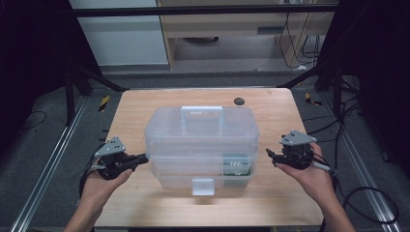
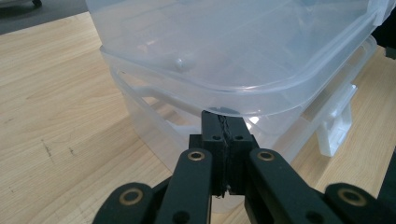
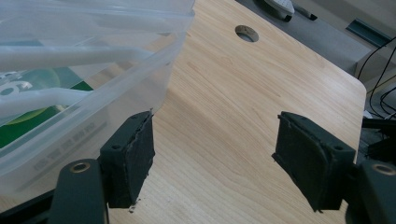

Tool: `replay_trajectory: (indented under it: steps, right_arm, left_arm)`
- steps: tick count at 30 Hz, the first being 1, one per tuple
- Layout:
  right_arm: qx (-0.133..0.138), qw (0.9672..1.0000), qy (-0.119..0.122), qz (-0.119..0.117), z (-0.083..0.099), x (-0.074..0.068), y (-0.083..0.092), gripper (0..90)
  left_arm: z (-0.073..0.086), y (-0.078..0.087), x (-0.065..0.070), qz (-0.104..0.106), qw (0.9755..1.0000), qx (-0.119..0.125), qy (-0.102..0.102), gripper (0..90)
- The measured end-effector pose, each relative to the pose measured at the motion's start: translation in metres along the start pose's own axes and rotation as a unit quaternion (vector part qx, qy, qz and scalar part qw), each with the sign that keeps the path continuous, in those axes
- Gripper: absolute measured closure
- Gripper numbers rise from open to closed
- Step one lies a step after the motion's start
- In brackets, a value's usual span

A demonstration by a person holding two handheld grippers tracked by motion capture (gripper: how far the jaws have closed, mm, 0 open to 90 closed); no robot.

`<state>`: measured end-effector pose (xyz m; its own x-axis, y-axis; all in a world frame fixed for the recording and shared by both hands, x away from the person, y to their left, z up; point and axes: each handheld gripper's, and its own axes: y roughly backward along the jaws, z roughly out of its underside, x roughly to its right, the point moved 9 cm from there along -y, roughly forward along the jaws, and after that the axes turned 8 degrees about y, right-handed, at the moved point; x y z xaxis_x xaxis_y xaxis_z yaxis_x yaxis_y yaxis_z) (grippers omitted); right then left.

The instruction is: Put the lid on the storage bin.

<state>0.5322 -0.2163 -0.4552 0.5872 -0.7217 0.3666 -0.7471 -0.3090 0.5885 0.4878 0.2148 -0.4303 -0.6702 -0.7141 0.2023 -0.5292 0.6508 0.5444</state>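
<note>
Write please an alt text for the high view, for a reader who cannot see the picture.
A clear plastic storage box with a lid handle stands in the middle of a wooden table, with a hand-held gripper at each end. The left gripper, jaws shut, points at the box's left end; the right gripper, jaws open, waits beside its right end.

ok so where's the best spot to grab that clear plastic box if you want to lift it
Probably by the carry handle on the lid of the clear plastic box, coming straight down from above. It is a raised bar along the middle of the top, so the box should hang level. The rounded, slippery side walls give a tool little to pinch.
</note>
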Motion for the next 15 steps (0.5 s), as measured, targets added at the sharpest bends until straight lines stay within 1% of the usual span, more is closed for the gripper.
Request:
replay_trajectory:
  steps: [4, 7, 8, 10, 11, 12, 13, 14, 15]
  right_arm:
    - [-0.002, 1.0, -0.002, -0.001, 0.002, 0.0, -0.002, 28.0]
    - [-0.005, 1.0, -0.007, -0.001, 0.004, 0.001, -0.007, 27.8]
    - [-0.008, 0.9999, -0.014, -0.003, 0.006, 0.001, -0.009, 27.6]
    - [-0.011, 0.9998, -0.019, -0.002, 0.007, 0.002, -0.014, 27.6]
    - [-0.012, 0.9997, -0.021, -0.002, 0.008, 0.002, -0.015, 27.6]
    - [-0.012, 0.9996, -0.025, -0.001, 0.008, 0.003, -0.018, 27.6]
    - [-0.013, 0.9996, -0.026, 0.001, 0.009, 0.005, -0.019, 27.5]
    - [-0.014, 0.9994, -0.03, 0.003, 0.009, 0.006, -0.021, 27.5]
    - [-0.015, 0.9993, -0.033, 0.005, 0.009, 0.007, -0.023, 27.5]
  left_arm:
    - [0.004, 0.0, -0.001, -0.001, 1.0, -0.004, 0.001, 89.0]
    - [0.009, 0.001, -0.003, -0.003, 1.0, -0.008, 0.003, 88.9]
    - [0.01, 0.001, -0.004, -0.003, 1.0, -0.008, 0.004, 88.9]
    - [0.012, 0.001, -0.007, -0.006, 0.9999, -0.01, 0.007, 88.9]
    - [0.013, 0.001, -0.01, -0.011, 0.9999, -0.01, 0.007, 88.8]
    - [0.013, 0.003, -0.012, -0.009, 0.9999, -0.005, 0.012, 88.7]
    - [0.012, 0.004, -0.015, -0.012, 0.9998, -0.002, 0.015, 88.6]
    - [0.012, 0.005, -0.019, -0.021, 0.9997, -0.003, 0.013, 88.3]
    - [0.012, 0.006, -0.024, -0.032, 0.9994, -0.008, 0.007, 87.6]
